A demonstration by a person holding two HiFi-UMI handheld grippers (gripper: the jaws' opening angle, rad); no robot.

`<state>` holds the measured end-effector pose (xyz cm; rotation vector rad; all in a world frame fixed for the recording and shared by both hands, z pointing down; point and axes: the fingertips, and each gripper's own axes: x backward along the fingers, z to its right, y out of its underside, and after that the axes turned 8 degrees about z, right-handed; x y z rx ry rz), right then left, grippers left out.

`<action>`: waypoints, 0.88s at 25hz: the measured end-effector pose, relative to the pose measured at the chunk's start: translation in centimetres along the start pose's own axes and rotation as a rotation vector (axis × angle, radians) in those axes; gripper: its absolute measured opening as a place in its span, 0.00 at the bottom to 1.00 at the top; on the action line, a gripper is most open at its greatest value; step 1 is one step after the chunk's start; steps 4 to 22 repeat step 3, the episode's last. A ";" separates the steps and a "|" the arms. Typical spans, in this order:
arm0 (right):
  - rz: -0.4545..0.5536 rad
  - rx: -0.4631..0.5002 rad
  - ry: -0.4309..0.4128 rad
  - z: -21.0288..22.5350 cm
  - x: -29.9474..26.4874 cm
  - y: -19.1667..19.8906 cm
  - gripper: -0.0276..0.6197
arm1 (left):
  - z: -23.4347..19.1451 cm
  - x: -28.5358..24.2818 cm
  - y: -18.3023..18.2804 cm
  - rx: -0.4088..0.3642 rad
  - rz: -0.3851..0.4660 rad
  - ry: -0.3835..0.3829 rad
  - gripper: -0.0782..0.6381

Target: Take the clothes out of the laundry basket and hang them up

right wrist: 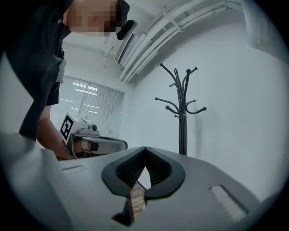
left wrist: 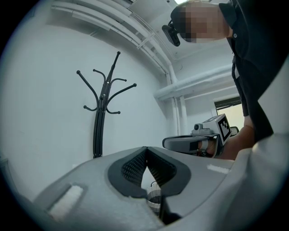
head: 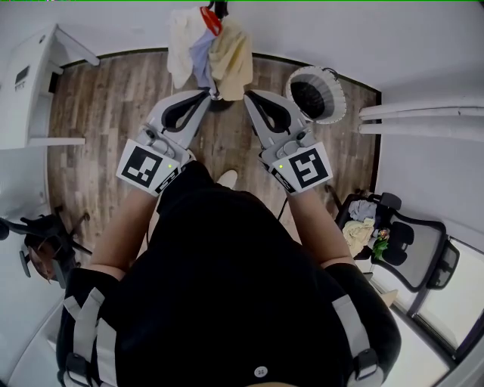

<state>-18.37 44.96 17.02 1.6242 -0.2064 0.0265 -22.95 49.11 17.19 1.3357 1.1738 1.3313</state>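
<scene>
Clothes hang on the coat stand at the top of the head view: a white piece (head: 181,41), a blue one (head: 202,57), a cream one (head: 233,60) and something red (head: 210,19) above them. The white laundry basket (head: 337,100) stands on the floor to their right, and its inside looks dark. My left gripper (head: 206,94) and right gripper (head: 249,97) are side by side, both shut and holding nothing, pointing at the stand's foot. In both gripper views the black coat stand (left wrist: 101,113) (right wrist: 181,117) rises against a white wall with bare upper hooks.
An office chair (head: 420,249) at the right carries a bundle of cloth (head: 361,227). A white desk (head: 30,83) stands at the left, with another chair (head: 45,246) below it. White pipes (head: 423,113) run along the right wall. The floor is wood.
</scene>
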 end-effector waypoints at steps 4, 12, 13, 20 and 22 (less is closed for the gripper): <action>-0.006 0.000 0.005 0.2 0.0 0.2 0.04 | -0.1 -0.1 0.3 0.002 -0.007 0.000 0.11; -0.006 0.000 0.005 0.2 0.0 0.2 0.04 | -0.1 -0.1 0.3 0.002 -0.007 0.000 0.11; -0.006 0.000 0.005 0.2 0.0 0.2 0.04 | -0.1 -0.1 0.3 0.002 -0.007 0.000 0.11; -0.006 0.000 0.005 0.2 0.0 0.2 0.04 | -0.1 -0.1 0.3 0.002 -0.007 0.000 0.11; -0.006 0.000 0.005 0.2 0.0 0.2 0.04 | -0.1 -0.1 0.3 0.002 -0.007 0.000 0.11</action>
